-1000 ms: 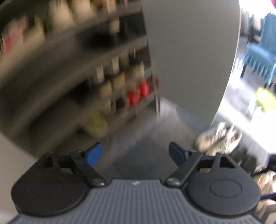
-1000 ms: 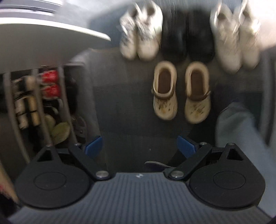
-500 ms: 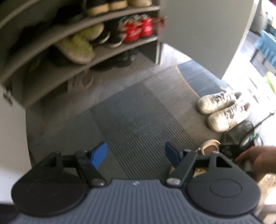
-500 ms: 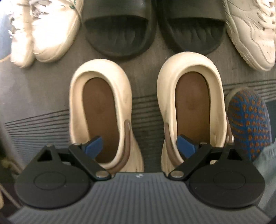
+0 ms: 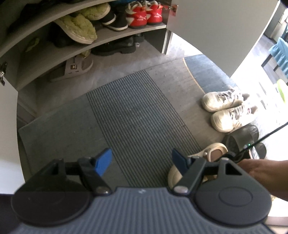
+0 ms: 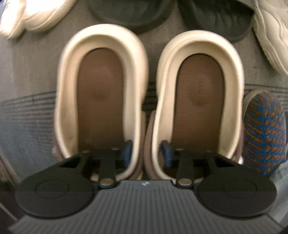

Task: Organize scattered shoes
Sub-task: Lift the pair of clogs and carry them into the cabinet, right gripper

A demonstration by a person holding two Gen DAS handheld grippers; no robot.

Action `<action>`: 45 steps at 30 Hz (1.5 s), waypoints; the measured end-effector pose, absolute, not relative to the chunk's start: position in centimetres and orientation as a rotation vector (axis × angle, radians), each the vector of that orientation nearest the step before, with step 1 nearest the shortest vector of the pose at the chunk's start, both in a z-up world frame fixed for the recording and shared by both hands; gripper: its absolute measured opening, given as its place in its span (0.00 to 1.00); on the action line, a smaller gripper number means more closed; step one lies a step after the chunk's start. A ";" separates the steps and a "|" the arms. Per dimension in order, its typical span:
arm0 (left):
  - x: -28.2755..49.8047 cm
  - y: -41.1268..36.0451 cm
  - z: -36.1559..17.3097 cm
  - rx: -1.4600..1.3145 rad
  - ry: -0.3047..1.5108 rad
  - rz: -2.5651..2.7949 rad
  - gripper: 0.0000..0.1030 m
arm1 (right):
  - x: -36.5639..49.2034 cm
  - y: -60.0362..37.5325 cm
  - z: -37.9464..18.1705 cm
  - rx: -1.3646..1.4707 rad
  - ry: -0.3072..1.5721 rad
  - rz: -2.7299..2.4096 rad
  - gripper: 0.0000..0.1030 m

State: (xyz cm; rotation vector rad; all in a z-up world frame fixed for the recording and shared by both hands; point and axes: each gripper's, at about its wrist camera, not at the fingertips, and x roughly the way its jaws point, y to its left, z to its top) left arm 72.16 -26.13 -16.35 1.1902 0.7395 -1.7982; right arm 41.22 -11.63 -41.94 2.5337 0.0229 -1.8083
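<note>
Grey shelving of the shoe rack point(image 5: 115, 34) fills the 12 o'clock part of our left wrist view, sitting slightly larger and sharper than half a second ago, with the fuzzy green slippers point(image 5: 77, 28) and the red sneakers point(image 5: 144, 15) on it. Below it lies the ribbed doormat point(image 5: 136, 115), and at 3 o'clock the white sneakers point(image 5: 226, 109) stand side by side, as before.

In our right wrist view the cream clogs point(image 6: 102, 93) have grown much larger than half a second ago and have been drawn together, their inner walls now just beside each other. The black slides point(image 6: 129, 16) at 12 o'clock are now cut off by the upper edge. A blue-and-orange patterned sock point(image 6: 264, 133) sits at 3 o'clock, just beside the right clog.

Our right gripper point(image 6: 146, 151) has narrowed since then: one finger sits inside each clog, pinching the two inner walls between them, pointing straight down at the heels. Our left gripper point(image 5: 142, 160) hangs wide and empty over the mat, tilted toward the rack. Our right hand point(image 5: 264, 172) shows at 4 o'clock in the left view.
</note>
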 end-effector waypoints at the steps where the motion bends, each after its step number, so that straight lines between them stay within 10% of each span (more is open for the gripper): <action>1: 72.2 -26.2 -16.4 1.190 0.738 -1.792 0.74 | 41.5 -11.6 -41.4 2.509 0.043 -1.818 0.30; 22: 73.4 -26.3 -13.2 1.080 0.436 -1.692 0.78 | 50.8 -29.7 -15.7 1.516 0.743 -1.498 0.30; 45: 81.4 -36.5 -7.0 0.883 0.302 -1.412 0.79 | 76.3 -51.2 14.1 0.903 0.594 -1.072 0.29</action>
